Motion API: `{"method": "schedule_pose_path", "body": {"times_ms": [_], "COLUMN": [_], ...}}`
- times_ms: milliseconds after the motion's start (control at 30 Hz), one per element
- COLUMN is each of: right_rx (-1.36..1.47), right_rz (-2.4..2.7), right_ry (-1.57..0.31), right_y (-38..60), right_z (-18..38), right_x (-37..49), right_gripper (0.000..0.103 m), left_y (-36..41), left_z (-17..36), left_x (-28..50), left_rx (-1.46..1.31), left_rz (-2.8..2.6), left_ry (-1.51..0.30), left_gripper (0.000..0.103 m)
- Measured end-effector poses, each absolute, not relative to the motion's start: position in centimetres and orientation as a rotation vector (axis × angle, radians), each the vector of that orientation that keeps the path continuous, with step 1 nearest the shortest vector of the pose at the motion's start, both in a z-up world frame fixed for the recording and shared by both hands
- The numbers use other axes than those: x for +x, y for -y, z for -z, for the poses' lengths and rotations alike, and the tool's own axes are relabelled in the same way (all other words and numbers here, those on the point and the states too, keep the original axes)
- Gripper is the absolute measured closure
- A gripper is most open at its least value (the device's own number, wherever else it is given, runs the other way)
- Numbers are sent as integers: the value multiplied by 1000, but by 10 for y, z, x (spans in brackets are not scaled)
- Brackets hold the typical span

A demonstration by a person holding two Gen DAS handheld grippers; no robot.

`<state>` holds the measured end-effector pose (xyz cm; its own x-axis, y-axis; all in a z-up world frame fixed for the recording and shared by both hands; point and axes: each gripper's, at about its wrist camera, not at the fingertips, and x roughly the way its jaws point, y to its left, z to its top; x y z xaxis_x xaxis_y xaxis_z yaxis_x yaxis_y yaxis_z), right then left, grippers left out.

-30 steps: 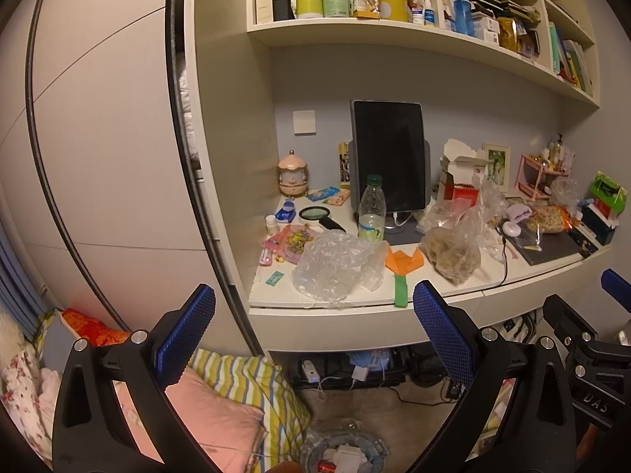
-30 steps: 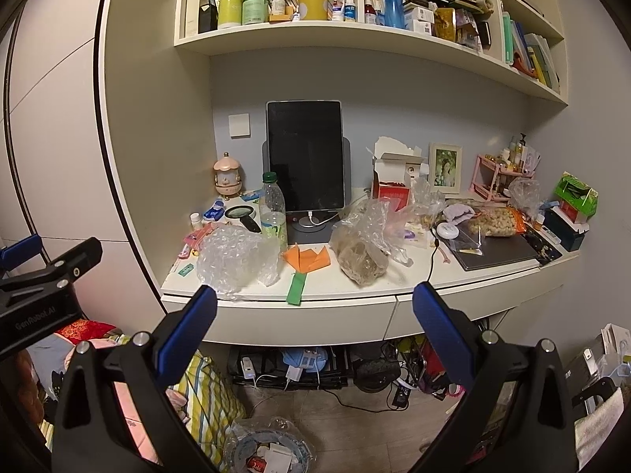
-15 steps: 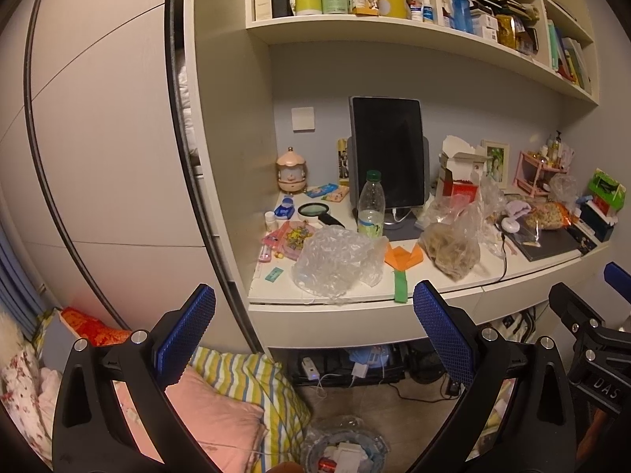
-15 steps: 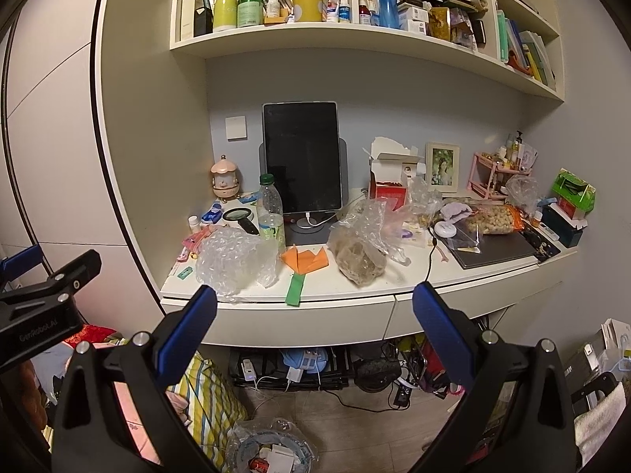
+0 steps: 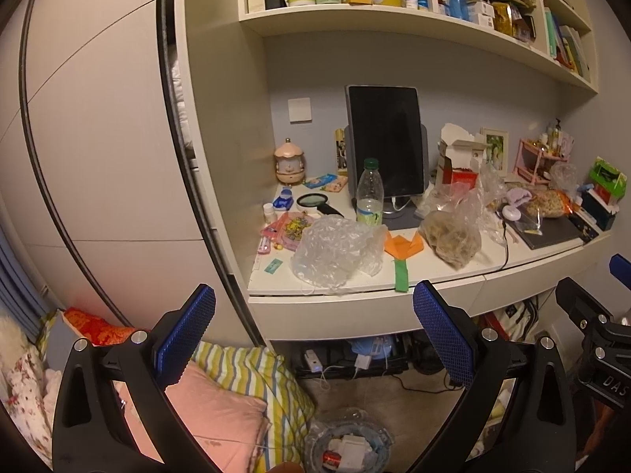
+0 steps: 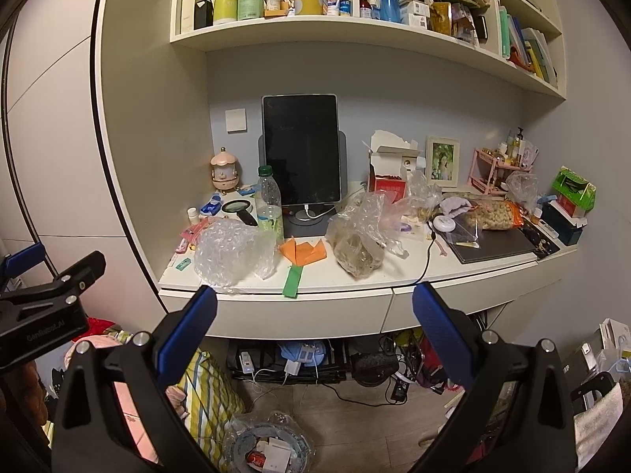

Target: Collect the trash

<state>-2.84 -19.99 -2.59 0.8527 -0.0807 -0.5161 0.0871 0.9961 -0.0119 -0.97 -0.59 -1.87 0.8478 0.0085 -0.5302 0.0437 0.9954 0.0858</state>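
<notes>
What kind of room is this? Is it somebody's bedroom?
Probably a bedroom with a study nook. A cluttered built-in desk holds a dark tablet screen, a crowded shelf runs above it, and a pink pillow on striped bedding lies beside it.

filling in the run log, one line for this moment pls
phase: approach | left gripper: open, empty | right gripper: open, empty | bubble wrap: on desk | bin: on floor

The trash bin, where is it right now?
The trash bin sits on the floor below the desk, at the bottom of both views, beside the striped bedding and between the open right gripper's fingers.
</notes>
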Motion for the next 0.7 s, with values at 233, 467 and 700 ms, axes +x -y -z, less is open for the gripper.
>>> {"method": "schedule_pose_path", "body": {"times_ms": [233, 467, 700], "right_rx": [15, 21, 11], "right_rz": [98, 104, 92], "right_ry": [-549, -558, -549], "right_y": [211, 216, 211], "right_z": [30, 35, 32], "right_x": [-27, -25, -22], "right_gripper": [6, 6, 6], "left_y": [15, 18, 16], "left_z": [25, 26, 28], "left_x": [-9, -10, -9], "left_rx": [90, 91, 89], "left_rz": [31, 29, 22], "left_ry": [-568, -560, -566], "left_gripper": [5, 5, 5]}}
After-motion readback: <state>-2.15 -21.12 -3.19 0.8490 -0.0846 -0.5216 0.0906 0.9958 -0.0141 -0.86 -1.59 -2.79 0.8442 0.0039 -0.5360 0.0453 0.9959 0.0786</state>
